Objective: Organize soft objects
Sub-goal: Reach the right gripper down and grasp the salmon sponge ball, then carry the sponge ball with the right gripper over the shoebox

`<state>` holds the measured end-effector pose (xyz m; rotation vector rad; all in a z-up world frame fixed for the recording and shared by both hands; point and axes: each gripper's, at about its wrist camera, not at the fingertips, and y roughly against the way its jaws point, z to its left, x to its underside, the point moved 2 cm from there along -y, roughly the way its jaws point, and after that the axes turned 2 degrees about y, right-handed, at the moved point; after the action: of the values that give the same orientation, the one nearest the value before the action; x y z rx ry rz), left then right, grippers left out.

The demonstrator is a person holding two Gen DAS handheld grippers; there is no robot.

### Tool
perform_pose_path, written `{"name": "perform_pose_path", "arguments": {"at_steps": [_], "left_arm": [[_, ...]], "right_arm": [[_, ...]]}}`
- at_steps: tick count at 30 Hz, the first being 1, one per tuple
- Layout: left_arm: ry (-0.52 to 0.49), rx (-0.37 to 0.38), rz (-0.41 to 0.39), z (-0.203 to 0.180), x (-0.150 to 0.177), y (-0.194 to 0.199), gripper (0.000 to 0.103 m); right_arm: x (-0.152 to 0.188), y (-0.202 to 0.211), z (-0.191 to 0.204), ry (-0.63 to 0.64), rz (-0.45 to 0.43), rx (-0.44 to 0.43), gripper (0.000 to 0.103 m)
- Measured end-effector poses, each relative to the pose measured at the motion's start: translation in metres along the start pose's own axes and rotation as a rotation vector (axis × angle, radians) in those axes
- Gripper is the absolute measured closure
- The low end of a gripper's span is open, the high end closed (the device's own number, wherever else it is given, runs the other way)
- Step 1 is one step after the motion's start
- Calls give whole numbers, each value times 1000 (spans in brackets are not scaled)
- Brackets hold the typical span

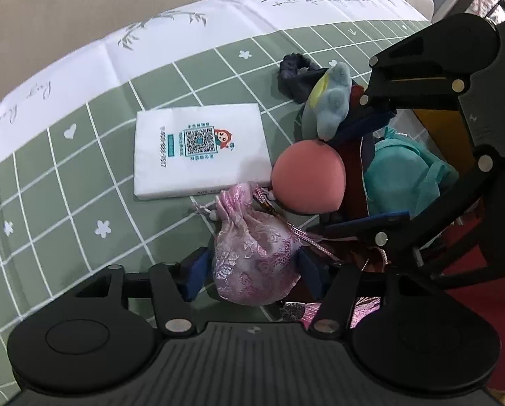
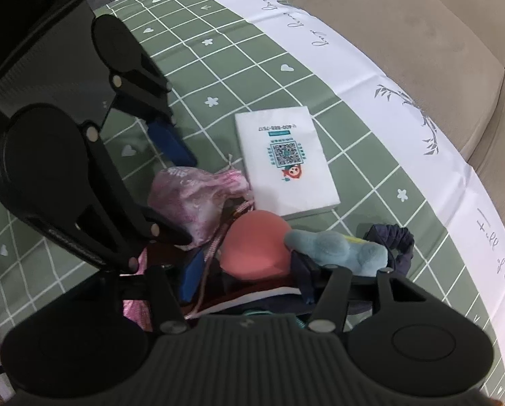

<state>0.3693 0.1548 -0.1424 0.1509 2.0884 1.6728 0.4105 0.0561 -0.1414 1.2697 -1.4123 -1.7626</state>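
Straddling the pink pouch (image 1: 255, 253), left tongs (image 1: 252, 270) parted, grip uncertain.

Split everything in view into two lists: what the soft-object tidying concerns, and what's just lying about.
Belongs to the job: pink brocade pouch, coral ball, blue plush toy, dark scrunchie, teal bag, and probably the tissue pack.

Just there: green checked tablecloth, beige sofa.

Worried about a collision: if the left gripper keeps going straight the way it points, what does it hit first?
The pink pouch, which already sits between the left gripper's fingers; whether they touch it yet is unclear.
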Motion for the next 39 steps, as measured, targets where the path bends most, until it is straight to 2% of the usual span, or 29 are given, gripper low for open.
{"name": "perform_pose_path", "arguments": {"at_steps": [2, 6, 7, 8, 9, 12, 21, 28, 34, 39], "left_arm": [[14, 8, 3, 1, 1, -2, 47], [12, -2, 3, -3, 2, -3, 51], [23, -5, 3, -3, 2, -3, 51], [34, -11, 1, -2, 1, -3, 52], [36, -9, -3, -2, 1, -1, 52], [16, -53, -12, -6, 3, 7, 52], [54, -107, -35, -11, 13, 51, 52], [82, -101, -77, -34, 25, 95, 52], [78, -117, -108, -71, 34, 133, 52], [82, -99, -142, -104, 44, 156, 52]], "right_arm": [[1, -2, 0, 3, -9, 9, 46], [4, -6, -1, -4, -18, 7, 47], [5, -6, -1, -9, -21, 6, 50], [6, -6, -1, -4, -18, 27, 64], [7, -6, -1, 0, -11, 58, 65], [8, -3, -3, -43, -14, 49, 68], [4, 35, 22, -52, -73, 24, 69], [7, 88, 36, -101, -106, 5, 68], [27, 132, 54, -142, -131, 60, 68], [58, 156, 67, -210, -138, 91, 68]]}}
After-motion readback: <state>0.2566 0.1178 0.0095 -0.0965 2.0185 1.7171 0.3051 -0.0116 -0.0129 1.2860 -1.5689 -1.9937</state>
